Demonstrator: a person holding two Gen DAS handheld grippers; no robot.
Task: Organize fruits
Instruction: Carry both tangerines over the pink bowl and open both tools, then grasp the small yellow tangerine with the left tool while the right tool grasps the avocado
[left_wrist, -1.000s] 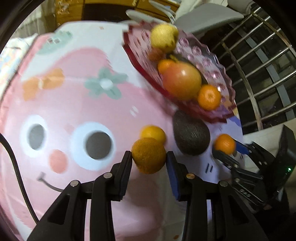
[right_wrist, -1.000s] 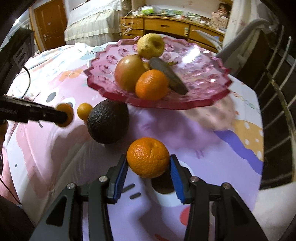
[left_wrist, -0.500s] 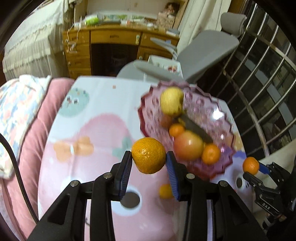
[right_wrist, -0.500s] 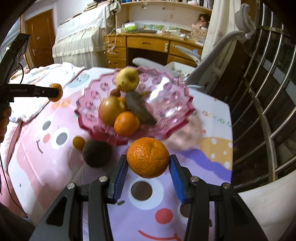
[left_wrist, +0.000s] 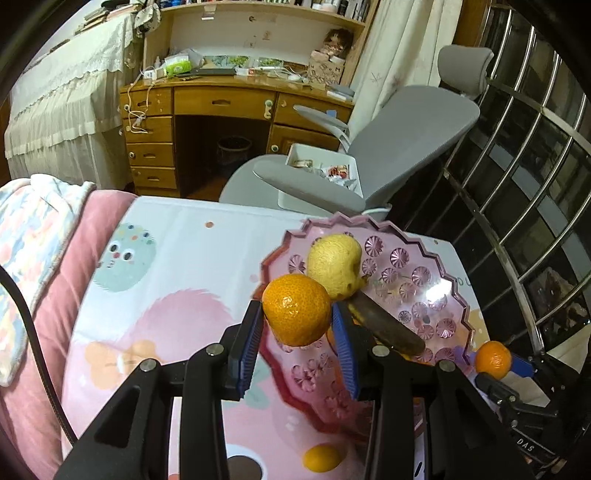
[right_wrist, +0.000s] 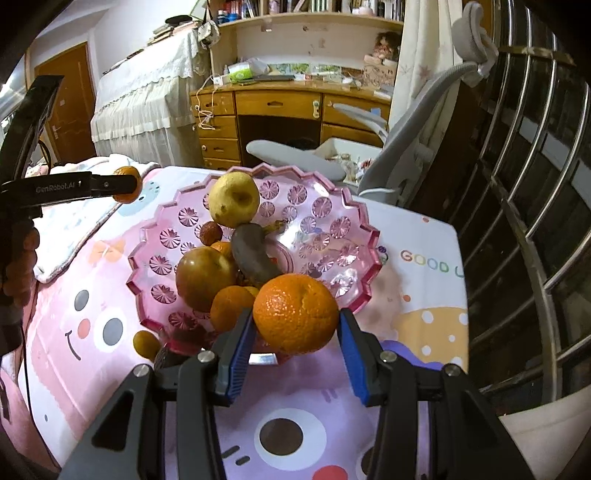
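My left gripper (left_wrist: 297, 345) is shut on a small orange (left_wrist: 296, 309), held in the air over the left rim of the pink glass fruit bowl (left_wrist: 448, 297). My right gripper (right_wrist: 295, 349) is shut on a larger orange (right_wrist: 295, 314) at the near rim of the same bowl (right_wrist: 364, 229). In the bowl lie a yellow pear (right_wrist: 233, 199), a reddish apple (right_wrist: 204, 277), a dark banana (right_wrist: 255, 254) and an orange (right_wrist: 231, 307). A small yellow fruit (right_wrist: 146, 344) and a mostly hidden dark avocado (right_wrist: 162, 357) sit on the cloth beside the bowl.
The table wears a pink cartoon cloth (right_wrist: 424, 280). Behind it stand a grey office chair (left_wrist: 406, 140) with a white bin (left_wrist: 321, 173) and a wooden desk (left_wrist: 221, 110). Metal railing (right_wrist: 535, 184) runs along the right. A person's hand (right_wrist: 18, 266) grips the left tool.
Both grippers have risen from the tabletop with their oranges and tilted up, so the bowl now lies beneath them and the room behind has come into view.
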